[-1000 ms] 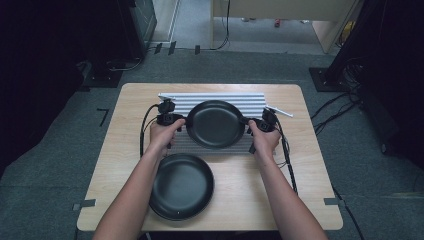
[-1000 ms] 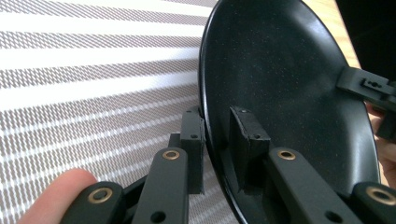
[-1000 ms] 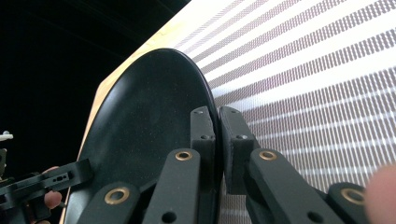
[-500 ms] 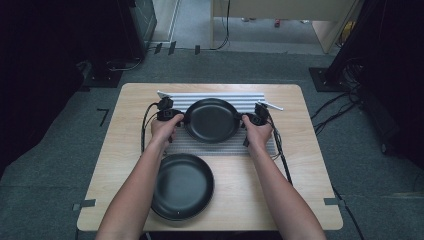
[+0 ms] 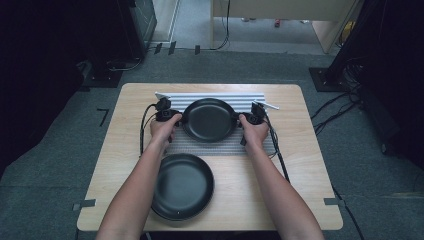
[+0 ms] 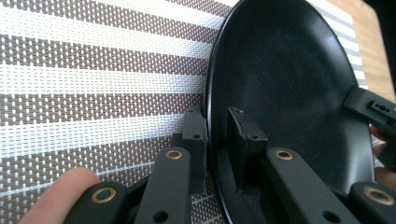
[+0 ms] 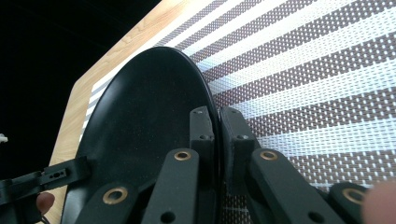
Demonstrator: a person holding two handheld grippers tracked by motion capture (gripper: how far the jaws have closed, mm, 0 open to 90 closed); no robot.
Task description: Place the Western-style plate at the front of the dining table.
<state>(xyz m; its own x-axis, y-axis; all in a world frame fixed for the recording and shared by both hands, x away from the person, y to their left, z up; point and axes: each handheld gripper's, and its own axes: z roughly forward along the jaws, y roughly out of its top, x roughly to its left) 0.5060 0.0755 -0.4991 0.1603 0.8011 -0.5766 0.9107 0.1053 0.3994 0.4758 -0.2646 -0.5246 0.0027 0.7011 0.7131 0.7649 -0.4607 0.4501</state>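
Note:
A black plate (image 5: 209, 119) sits over the striped placemat (image 5: 220, 148), held at opposite edges. My left gripper (image 5: 179, 118) is shut on its left rim and my right gripper (image 5: 240, 119) on its right rim. In the left gripper view the jaws of the left gripper (image 6: 217, 116) straddle the rim of the plate (image 6: 289, 79), one jaw outside and one inside. The right gripper (image 7: 217, 114) in its own view pinches the rim of the plate (image 7: 144, 121) tightly. Whether the plate touches the mat I cannot tell. A second black plate (image 5: 182, 186) lies on the table (image 5: 310, 200) at the front left.
The placemat's far edge is folded up into a light strip (image 5: 215, 95). Cables (image 5: 277, 150) trail from both grippers across the tabletop. Dark equipment and cables stand on the carpet around the table.
Both hands have carried the black plate a little farther from the person and slightly left over the mat. The front plate has not moved.

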